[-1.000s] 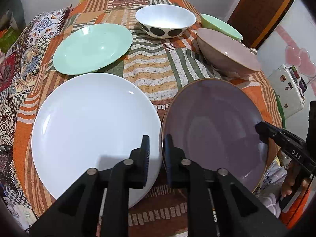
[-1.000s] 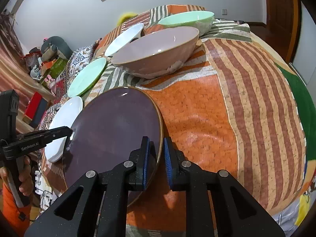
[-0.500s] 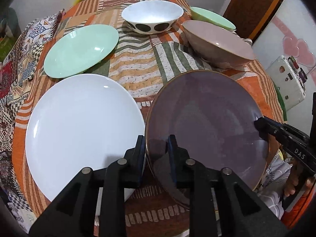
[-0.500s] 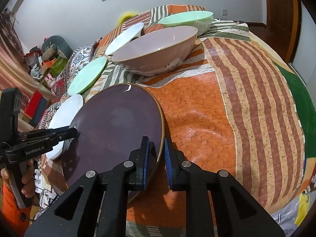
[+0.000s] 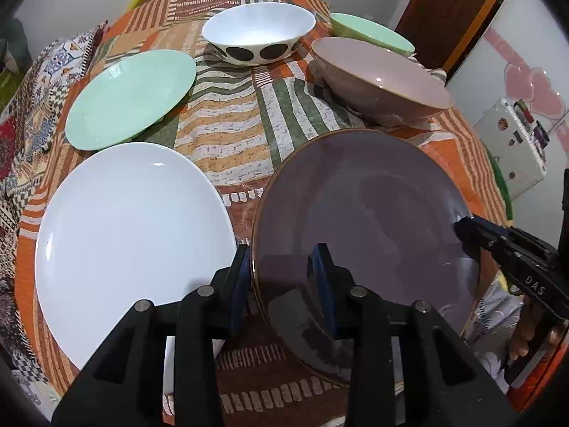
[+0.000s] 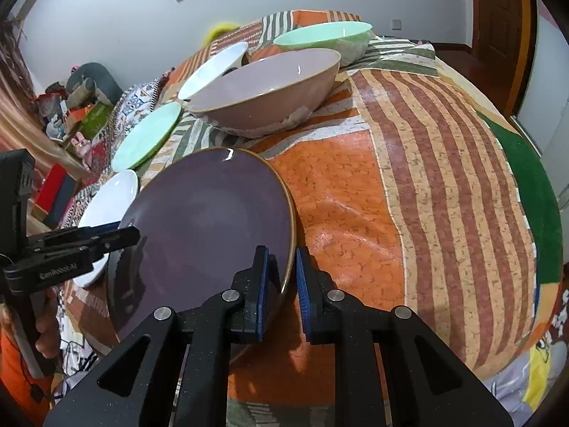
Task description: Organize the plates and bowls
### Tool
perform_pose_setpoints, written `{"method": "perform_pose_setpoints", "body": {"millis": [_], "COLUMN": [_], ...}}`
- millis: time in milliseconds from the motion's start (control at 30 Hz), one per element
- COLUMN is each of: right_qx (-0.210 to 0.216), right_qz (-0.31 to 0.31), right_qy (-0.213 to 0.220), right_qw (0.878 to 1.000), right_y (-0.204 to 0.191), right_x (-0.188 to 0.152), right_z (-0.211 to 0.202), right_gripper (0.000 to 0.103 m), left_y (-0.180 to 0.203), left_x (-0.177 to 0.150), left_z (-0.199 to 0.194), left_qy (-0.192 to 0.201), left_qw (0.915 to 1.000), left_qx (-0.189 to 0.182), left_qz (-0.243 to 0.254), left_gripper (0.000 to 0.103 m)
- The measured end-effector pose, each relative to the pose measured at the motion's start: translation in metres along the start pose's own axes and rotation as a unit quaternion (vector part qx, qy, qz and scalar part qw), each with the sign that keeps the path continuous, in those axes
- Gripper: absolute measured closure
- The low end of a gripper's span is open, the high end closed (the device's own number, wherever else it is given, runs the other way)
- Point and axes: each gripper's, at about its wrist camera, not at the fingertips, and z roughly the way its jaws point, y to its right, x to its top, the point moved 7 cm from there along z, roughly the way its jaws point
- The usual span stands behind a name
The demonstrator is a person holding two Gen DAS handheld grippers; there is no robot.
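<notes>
A dark purple plate with a brown rim is lifted and tilted above the patterned tablecloth. My right gripper is shut on its near right rim; the plate fills the left half of that view. My left gripper stands with its jaws apart on either side of the plate's left rim, not clamped. A white plate lies to the left. A mint green plate, a white bowl with dark spots, a pink bowl and a mint green bowl lie farther back.
The round table's cloth falls away on the right and near sides. A white box stands off the table at right. Clutter and boxes lie on the floor at left.
The purple plate has been lifted and tilted and has moved left. My left gripper has opened and now straddles the plate's left rim.
</notes>
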Motion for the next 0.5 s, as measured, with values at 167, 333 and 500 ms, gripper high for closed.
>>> {"method": "perform_pose_setpoints", "body": {"millis": [167,333,500], "right_qx": [-0.02,-0.018,0.004], "right_qz": [-0.016,-0.034,-0.067], "right_qy": [0.015,0.045,0.071], "right_qw": [1.0,0.998,0.995], "right_y": [-0.002,-0.017,-0.053], "right_x": [0.007,0.021,0.041], "right_z": [-0.015,-0.032,-0.039], "right_gripper": [0.078,0.067,0.056], "left_y": [-0.015,-0.042,-0.078], "left_x": [0.008,0.01,0.006], "left_z": [-0.033,-0.078,-0.122], "left_qy": [0.05,0.106,0.157], "left_qw": [0.9982,0.9925,0.9814], "left_qx": [0.032,0.06,0.108], "left_qz": [0.001,-0.01,-0.026], "left_gripper": [0.068,0.064,0.043]}}
